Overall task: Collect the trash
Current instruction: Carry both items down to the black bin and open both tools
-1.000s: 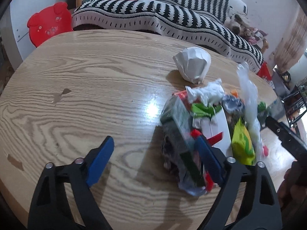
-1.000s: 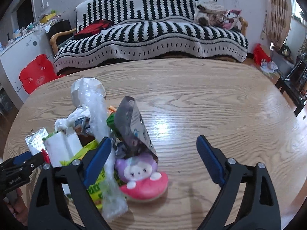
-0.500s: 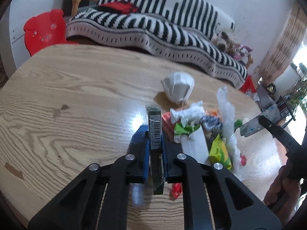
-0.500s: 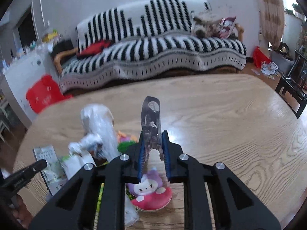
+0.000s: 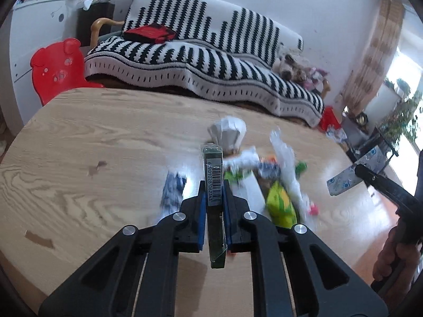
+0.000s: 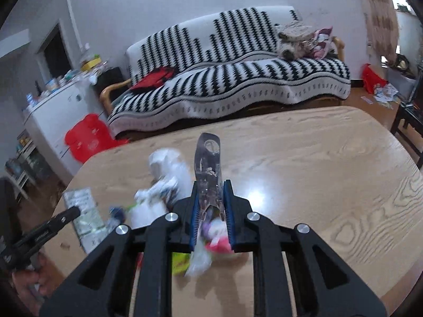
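Observation:
My left gripper (image 5: 214, 198) is shut on a flat dark green packet with a barcode (image 5: 213, 174), held edge-on above the wooden table (image 5: 105, 142). My right gripper (image 6: 211, 198) is shut on a dark printed wrapper (image 6: 207, 158) that stands up between the pads. The right gripper and its wrapper also show in the left wrist view (image 5: 343, 182). A blurred pile of trash (image 5: 267, 179) lies on the table below both grippers: a crumpled white paper ball (image 5: 228, 132), a clear plastic bag (image 5: 284, 158), a yellow-green packet (image 5: 280, 206). The pile also shows in the right wrist view (image 6: 164, 192).
A black-and-white striped sofa (image 5: 211, 60) stands behind the table, with a red bag (image 5: 149, 33) on it. A red bear-shaped chair (image 5: 55, 68) stands at the table's far left. A white cabinet (image 6: 53, 121) is at the left. The left gripper and its packet show in the right wrist view (image 6: 66, 215).
Both grippers went from open around the pile to shut, each on a piece of trash, and have lifted up and away from the pile.

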`<state>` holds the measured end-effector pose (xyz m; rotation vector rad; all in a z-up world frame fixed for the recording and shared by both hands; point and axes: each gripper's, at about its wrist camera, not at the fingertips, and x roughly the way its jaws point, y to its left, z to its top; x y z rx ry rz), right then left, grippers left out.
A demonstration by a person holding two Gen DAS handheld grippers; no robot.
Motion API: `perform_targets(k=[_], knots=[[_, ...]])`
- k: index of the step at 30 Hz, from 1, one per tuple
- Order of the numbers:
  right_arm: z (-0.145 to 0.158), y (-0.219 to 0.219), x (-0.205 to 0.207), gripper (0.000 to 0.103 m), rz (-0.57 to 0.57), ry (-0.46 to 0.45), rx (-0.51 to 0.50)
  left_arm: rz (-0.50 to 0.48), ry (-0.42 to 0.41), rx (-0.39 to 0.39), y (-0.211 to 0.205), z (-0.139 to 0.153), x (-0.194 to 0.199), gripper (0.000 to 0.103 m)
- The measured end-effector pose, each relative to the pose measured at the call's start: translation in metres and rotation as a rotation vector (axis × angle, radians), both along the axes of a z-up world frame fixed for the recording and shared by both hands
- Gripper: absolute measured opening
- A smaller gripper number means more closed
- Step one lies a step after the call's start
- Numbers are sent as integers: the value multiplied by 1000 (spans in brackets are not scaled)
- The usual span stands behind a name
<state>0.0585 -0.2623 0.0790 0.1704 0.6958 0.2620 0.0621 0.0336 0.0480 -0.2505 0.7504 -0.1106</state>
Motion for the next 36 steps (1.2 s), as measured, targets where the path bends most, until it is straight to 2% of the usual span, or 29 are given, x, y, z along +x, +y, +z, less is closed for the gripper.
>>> perform_targets(k=[5, 10, 16, 18, 21, 24, 26, 36], knots=[[-18, 15, -63, 18, 117, 88, -17, -91, 51, 50, -12, -10, -63, 11], [-55, 29, -131, 18, 228, 212, -48, -200, 95, 109, -32, -31, -123, 11], [-123, 51, -186, 18, 330, 436, -86, -356, 296, 104, -60, -94, -177, 11], [-153, 57, -195, 18, 347, 533, -109, -374, 348, 100, -65, -113, -182, 11], [-187, 65, -200, 18, 350, 646, -131, -380, 461, 38, -65, -142, -179, 11], [-201, 72, -203, 18, 361, 681, -141, -395, 532, 54, -71, -163, -182, 11], [-204, 73, -202, 18, 362, 695, -132, -409, 550, 41, -74, -167, -179, 11], [-202, 72, -190, 19, 332, 693, -133, -424, 552, 25, -84, -169, -175, 11]])
